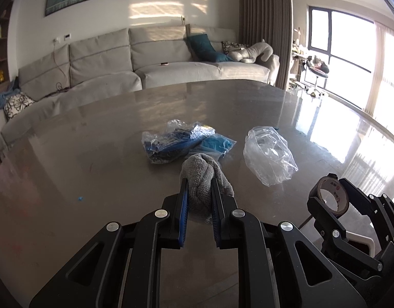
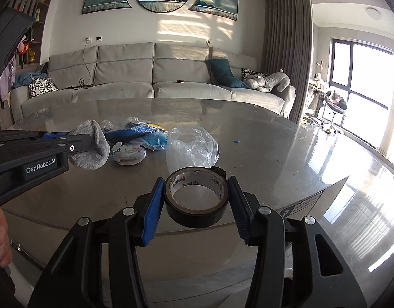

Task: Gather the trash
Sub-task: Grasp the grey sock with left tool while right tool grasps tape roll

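My left gripper (image 1: 199, 179) is shut on a grey cloth (image 1: 200, 172) and holds it above the grey table (image 1: 94, 141). It shows from the side in the right wrist view (image 2: 78, 145) with the cloth (image 2: 90, 146). My right gripper (image 2: 195, 182) is shut on a black roll of tape (image 2: 195, 200) near the table's front edge; the roll also shows in the left wrist view (image 1: 330, 195). A crumpled clear plastic bag (image 1: 270, 154) (image 2: 191, 148) and a blue plastic wrapper pile (image 1: 181, 141) (image 2: 143, 133) lie mid-table.
A small round cartoon tin (image 2: 129, 155) lies beside the cloth. Small blue scraps (image 1: 80, 198) (image 2: 236, 142) lie on the table. A grey sofa (image 1: 150, 61) stands behind the table. A white box corner (image 2: 322, 197) shows at the right.
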